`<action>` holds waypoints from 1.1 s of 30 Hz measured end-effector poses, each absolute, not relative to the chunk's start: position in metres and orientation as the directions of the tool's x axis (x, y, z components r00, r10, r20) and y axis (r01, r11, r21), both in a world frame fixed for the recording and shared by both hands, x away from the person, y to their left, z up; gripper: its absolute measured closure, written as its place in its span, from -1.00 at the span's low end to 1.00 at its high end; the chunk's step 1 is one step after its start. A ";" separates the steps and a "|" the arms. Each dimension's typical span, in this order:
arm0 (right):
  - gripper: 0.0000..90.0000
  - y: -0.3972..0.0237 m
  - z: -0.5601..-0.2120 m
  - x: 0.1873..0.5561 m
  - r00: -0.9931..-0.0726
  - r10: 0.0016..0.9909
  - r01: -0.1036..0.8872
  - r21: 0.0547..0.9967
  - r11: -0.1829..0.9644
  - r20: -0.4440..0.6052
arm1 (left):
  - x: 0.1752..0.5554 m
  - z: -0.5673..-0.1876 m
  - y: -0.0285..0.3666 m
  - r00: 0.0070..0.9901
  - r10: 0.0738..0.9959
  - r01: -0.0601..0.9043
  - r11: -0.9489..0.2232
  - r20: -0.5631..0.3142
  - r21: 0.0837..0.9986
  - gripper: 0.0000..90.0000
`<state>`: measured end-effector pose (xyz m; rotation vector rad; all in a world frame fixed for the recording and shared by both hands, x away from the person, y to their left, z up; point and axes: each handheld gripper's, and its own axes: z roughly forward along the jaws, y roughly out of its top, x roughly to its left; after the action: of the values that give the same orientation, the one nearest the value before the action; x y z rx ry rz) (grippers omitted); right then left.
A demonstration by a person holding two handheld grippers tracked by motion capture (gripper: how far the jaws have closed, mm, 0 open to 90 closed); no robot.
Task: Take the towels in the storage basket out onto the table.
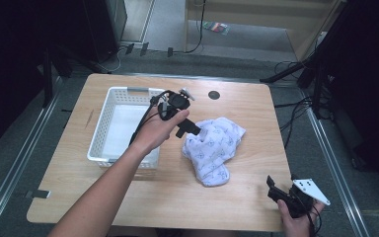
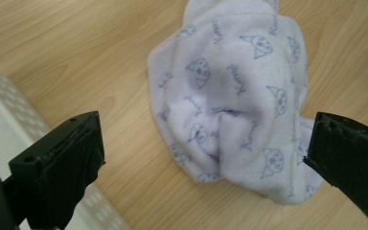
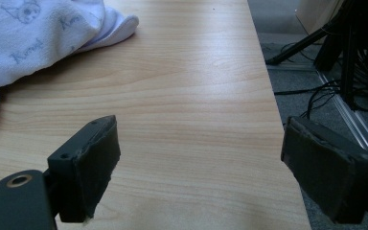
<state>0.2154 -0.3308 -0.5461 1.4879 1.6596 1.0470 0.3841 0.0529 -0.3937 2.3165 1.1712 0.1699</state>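
White cloth with blue print, crumpled mid-bench, just at 3 o'clock of white basket. Left gripper over cloth's 10 o'clock edge, jaws wide apart, nothing between, cloth lying below. Right gripper at bench's 5 o'clock corner, jaws wide apart, gripping nothing, well apart from cloth.

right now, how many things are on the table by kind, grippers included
white basket: 1
white printed cloth: 1
small dark round disc on the table: 1
grippers: 2, the left gripper over the cloth, the right gripper at the near right corner, both open and holding nothing
total: 5
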 end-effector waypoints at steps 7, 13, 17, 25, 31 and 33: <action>-0.71 -0.331 -0.546 0.216 -0.128 0.991 0.459 0.888 0.030 0.033 | 0.383 -0.389 0.080 0.592 0.798 0.718 -0.457 -0.114 0.525 -1.00; -0.71 -0.330 -0.546 0.216 -0.128 0.991 0.461 0.887 0.033 0.030 | 0.381 -0.389 0.111 0.554 0.825 0.737 -0.420 -0.116 0.529 -1.00; -0.71 -0.330 -0.546 0.216 -0.127 0.991 0.462 0.886 0.033 0.029 | 0.377 -0.389 0.131 0.530 0.840 0.744 -0.392 -0.120 0.541 -1.00; -0.71 -0.330 -0.546 0.216 -0.124 0.992 0.465 0.885 0.032 0.029 | 0.368 -0.393 0.172 0.484 0.868 0.757 -0.351 -0.112 0.550 -1.00; -0.71 -0.330 -0.546 0.217 -0.126 0.992 0.465 0.885 0.036 0.026 | 0.359 -0.395 0.200 0.445 0.889 0.768 -0.316 -0.110 0.558 -1.00; -0.71 -0.330 -0.546 0.217 -0.121 0.992 0.467 0.884 0.031 0.030 | 0.355 -0.395 0.210 0.435 0.895 0.767 -0.308 -0.103 0.563 -1.00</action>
<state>0.2166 -0.3298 -0.5462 1.4980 1.6623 1.0313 0.3548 0.2100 -0.3955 2.1501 1.3936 0.3092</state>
